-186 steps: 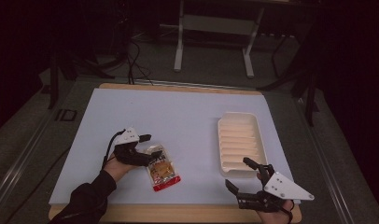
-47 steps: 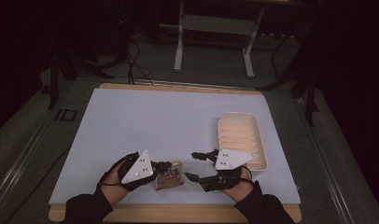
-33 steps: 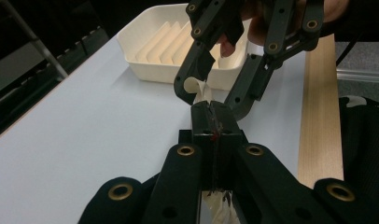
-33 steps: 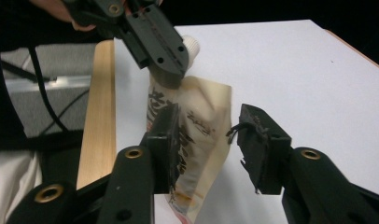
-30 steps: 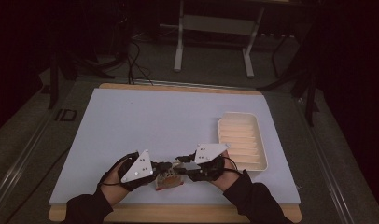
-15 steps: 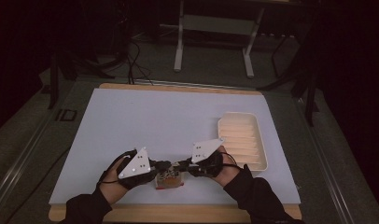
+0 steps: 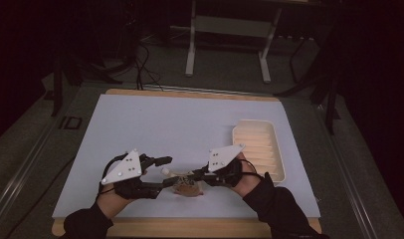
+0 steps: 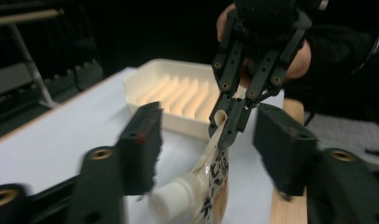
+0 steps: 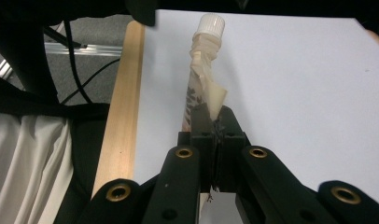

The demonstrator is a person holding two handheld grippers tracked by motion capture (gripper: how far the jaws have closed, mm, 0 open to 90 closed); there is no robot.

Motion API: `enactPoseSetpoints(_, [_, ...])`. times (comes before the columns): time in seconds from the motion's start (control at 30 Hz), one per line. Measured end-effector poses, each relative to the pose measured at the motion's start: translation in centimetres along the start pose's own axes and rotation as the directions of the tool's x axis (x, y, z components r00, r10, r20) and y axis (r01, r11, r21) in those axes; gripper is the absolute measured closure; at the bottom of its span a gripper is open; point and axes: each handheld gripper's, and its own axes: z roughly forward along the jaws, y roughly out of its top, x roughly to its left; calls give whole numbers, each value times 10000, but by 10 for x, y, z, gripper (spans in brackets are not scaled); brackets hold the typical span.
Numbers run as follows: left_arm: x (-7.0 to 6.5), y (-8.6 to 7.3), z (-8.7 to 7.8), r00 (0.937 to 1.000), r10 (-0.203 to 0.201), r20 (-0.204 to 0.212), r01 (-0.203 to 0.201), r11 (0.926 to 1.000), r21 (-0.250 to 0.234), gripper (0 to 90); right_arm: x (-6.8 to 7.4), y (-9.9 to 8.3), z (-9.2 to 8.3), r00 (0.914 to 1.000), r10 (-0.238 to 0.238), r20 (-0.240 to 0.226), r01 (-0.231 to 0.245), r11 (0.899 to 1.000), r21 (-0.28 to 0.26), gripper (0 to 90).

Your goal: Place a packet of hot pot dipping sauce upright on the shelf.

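A soft printed pouch point(image 7: 186, 185) with a white screw cap point(image 9: 211, 22) lies near the front edge of the table point(image 7: 190, 119), between your two hands. Its upper edge is pulled into a thin, twisted strip. Your right gripper point(image 7: 194, 175) is clamped on that strip, jaws pressed together. Your left gripper point(image 8: 204, 140) has its jaws spread wide on either side of the cap, touching nothing. To the right, well apart from the pouch, sits a cream ridged tray point(image 7: 257, 147). A metal stand point(image 7: 230, 35) rises behind the table.
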Motion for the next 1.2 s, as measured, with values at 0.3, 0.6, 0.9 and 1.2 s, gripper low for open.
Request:
enactPoseSetpoints(0.3, [13, -15, -13, 9875, -1549, -300, 1521, 9850, -809, 69, -6, 11, -32, 9991, -22, 412, 40, 9990, -442, 890])
enactPoseSetpoints(0.6, [13, -33, -2, 9796, -2008, 53, 2009, 9794, -179, 48, -16, 23, -70, 9971, -142, 753, 220, 9944, -1034, 890])
enactPoseSetpoints(0.9, [14, -43, 5, 9756, -2190, 166, 2187, 9757, 157, 48, -21, 27, -101, 9914, -323, 1265, 439, 9950, -901, 891])
enactPoseSetpoints(1.2, [15, -45, 6, 9726, -2322, 123, 2320, 9726, 166, 48, -28, 14, -141, 9843, 31, 1763, 200, 9914, -1293, 891])
